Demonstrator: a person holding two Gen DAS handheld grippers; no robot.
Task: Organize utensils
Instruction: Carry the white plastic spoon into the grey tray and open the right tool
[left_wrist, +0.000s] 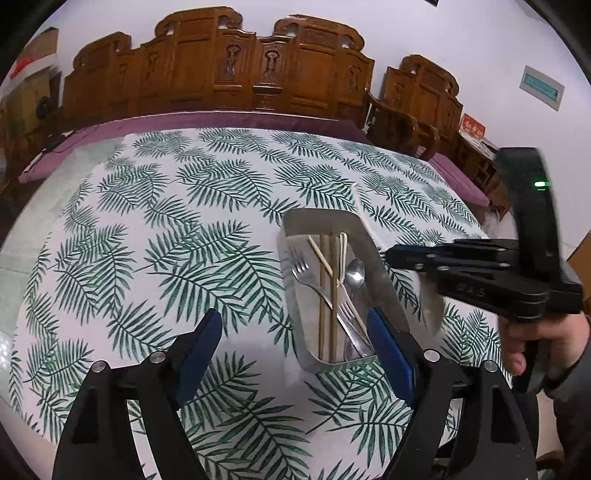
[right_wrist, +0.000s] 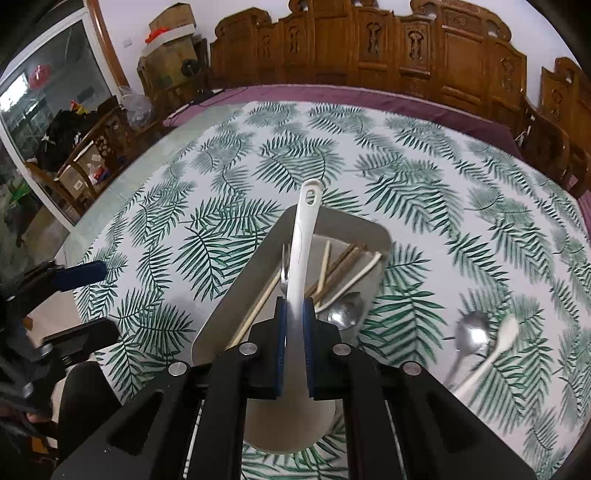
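A metal tray (left_wrist: 295, 225) (right_wrist: 236, 295) on the leaf-print tablecloth holds forks, chopsticks (left_wrist: 327, 295) (right_wrist: 332, 273) and a metal spoon (left_wrist: 355, 273) (right_wrist: 345, 312). My right gripper (right_wrist: 294, 310) is shut on a white rice paddle (right_wrist: 303, 236), handle pointing away, held over the tray; the gripper also shows in the left wrist view (left_wrist: 402, 254) beside the tray's right rim. My left gripper (left_wrist: 295, 332) is open and empty, just in front of the tray's near end. A metal spoon (right_wrist: 467, 336) and a white spoon (right_wrist: 495, 350) lie on the cloth to the right.
The tablecloth (left_wrist: 166, 240) covers a round table. Carved wooden chairs (left_wrist: 258, 70) stand along the far edge. Boxes and clutter (right_wrist: 166, 48) sit at the far left by a glass door.
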